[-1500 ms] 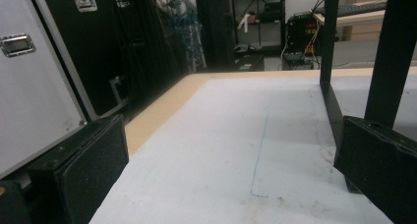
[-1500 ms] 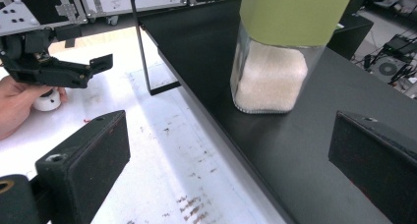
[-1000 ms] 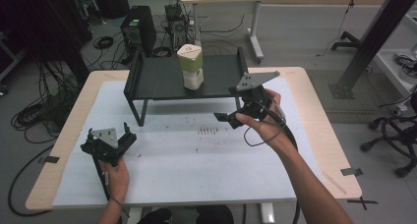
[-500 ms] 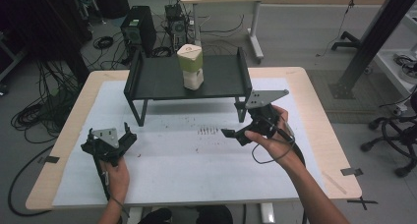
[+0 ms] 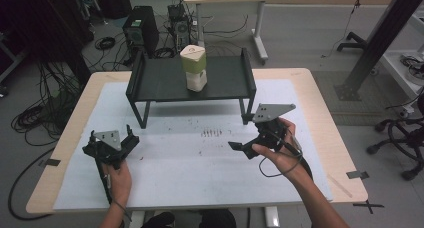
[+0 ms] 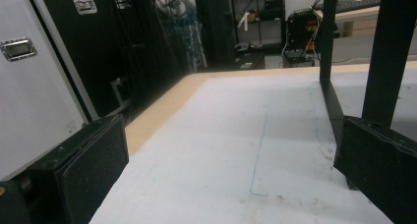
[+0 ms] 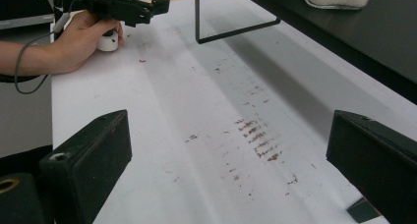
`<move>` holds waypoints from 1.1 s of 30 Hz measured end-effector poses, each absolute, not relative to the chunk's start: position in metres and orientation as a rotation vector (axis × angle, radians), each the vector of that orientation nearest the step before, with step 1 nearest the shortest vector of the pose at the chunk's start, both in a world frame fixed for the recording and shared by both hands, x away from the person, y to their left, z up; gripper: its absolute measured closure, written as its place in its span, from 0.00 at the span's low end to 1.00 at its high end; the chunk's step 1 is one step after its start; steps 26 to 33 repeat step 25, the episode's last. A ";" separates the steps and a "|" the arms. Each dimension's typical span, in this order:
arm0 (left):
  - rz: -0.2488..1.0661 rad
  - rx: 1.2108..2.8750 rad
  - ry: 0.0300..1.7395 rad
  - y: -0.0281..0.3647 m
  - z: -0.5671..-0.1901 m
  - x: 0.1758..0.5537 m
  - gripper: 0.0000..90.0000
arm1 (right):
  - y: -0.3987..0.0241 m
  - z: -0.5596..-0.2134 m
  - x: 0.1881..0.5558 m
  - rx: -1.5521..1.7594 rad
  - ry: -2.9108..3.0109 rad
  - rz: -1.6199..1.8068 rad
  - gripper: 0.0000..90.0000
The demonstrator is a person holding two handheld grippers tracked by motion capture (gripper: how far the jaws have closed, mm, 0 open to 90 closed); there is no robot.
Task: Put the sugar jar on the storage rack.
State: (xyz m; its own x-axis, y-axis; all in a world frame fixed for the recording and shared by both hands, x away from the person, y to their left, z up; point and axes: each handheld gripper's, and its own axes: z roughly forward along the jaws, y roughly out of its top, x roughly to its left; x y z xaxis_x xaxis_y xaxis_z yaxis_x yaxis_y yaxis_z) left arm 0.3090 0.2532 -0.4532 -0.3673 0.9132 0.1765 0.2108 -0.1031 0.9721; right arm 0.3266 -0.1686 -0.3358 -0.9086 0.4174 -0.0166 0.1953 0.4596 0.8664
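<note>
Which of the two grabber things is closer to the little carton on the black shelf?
The right gripper, near the shelf's right leg. The left gripper sits farther from the carton.

Wooden table under white sheet; black rack stands on sheet; carton on rack.

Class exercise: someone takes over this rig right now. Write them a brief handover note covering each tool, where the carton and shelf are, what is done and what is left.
Left tool: open, holding nothing, resting low on the white mat at the table's left side.
Right tool: open, holding nothing, held over the mat right of centre, in front of the shelf's right leg.
Carton: stands upright on the black shelf, around its middle, apart from both tools.
Done: the carton is on the shelf and free of any grip.
Left: nothing plainly pending; perhaps park the right tool.
</note>
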 end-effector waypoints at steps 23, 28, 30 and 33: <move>1.523 1.258 1.572 0.252 -0.453 0.309 0.00 | -0.167 -0.338 0.326 0.518 2.479 1.441 0.03; 1.523 1.260 1.573 0.252 -0.453 0.309 0.00 | -0.167 -0.339 0.326 0.519 2.482 1.441 0.03; 1.523 1.260 1.573 0.252 -0.453 0.309 0.00 | -0.167 -0.339 0.326 0.519 2.482 1.441 0.03; 1.523 1.260 1.573 0.252 -0.453 0.309 0.00 | -0.167 -0.339 0.326 0.519 2.482 1.441 0.03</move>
